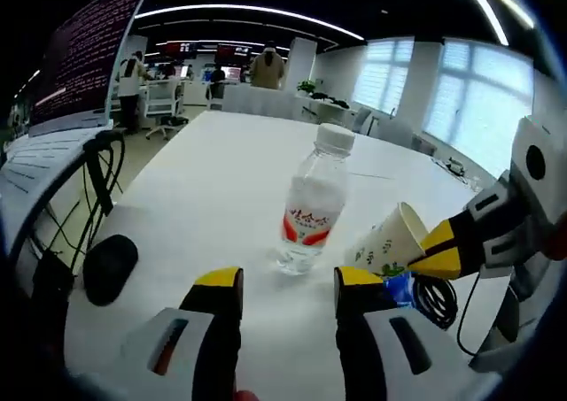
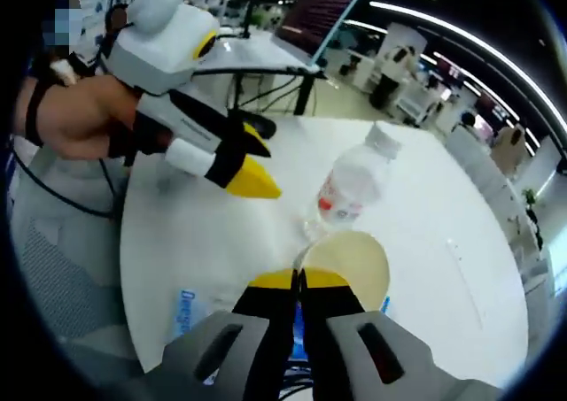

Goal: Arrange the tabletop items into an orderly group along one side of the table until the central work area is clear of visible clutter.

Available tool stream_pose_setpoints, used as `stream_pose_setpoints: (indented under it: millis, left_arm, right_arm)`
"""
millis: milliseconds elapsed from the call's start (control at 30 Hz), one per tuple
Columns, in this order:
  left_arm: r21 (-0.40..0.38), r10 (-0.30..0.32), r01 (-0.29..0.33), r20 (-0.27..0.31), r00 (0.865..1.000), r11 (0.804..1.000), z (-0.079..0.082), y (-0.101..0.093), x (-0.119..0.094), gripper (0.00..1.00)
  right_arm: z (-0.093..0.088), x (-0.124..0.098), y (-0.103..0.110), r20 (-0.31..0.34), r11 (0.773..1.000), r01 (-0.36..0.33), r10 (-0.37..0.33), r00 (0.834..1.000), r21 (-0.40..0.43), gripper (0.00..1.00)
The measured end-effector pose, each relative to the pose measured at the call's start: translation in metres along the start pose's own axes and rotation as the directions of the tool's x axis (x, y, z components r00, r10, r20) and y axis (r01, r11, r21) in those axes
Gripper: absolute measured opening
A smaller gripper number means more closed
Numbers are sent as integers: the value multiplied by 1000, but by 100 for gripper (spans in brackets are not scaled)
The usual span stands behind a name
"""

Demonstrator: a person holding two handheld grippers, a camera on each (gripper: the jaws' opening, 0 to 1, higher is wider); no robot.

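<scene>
Currently, seen from the left gripper view: left gripper [image 1: 288, 290] with jaws apart and holding nothing, at six o'clock; clear water bottle [image 1: 311, 208] with a red label upright on the white table [image 1: 221, 171], just past the jaw tips at twelve o'clock from them; patterned paper cup [image 1: 388, 240] tipped on its side at three o'clock, pinched at the rim by the right gripper [image 1: 436, 252]; black mouse [image 1: 109, 266] at nine o'clock; coiled black cable [image 1: 436, 299] at four o'clock. Next, from the right gripper view: jaws together on the cup rim at six o'clock, bottle just beyond the cup at twelve to one o'clock, left gripper hovering at ten o'clock. Likely risks: thin rim crushing or slipping free; swinging cup knocking over the nearby bottle.
</scene>
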State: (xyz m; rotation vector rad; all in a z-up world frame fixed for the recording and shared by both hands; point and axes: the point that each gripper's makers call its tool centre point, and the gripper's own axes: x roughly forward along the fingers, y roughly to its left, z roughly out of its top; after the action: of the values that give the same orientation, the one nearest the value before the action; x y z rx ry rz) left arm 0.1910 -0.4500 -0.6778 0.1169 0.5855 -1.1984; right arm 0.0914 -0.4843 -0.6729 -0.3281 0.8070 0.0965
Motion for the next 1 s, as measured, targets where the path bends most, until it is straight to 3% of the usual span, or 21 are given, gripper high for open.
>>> stream_pose_setpoints:
  millis: [567,1000]
  left_arm:
    - [54,-77,75,36,996,996,19,-19,47,50]
    - [92,-78,71,77,994,993,30,-23,65,42]
  right_arm:
    - [-16,-10,-15,-19,1000,19,-18,1000,20,0]
    - [-13,-12,-23,-15,1000,19,-18,1000,20,0]
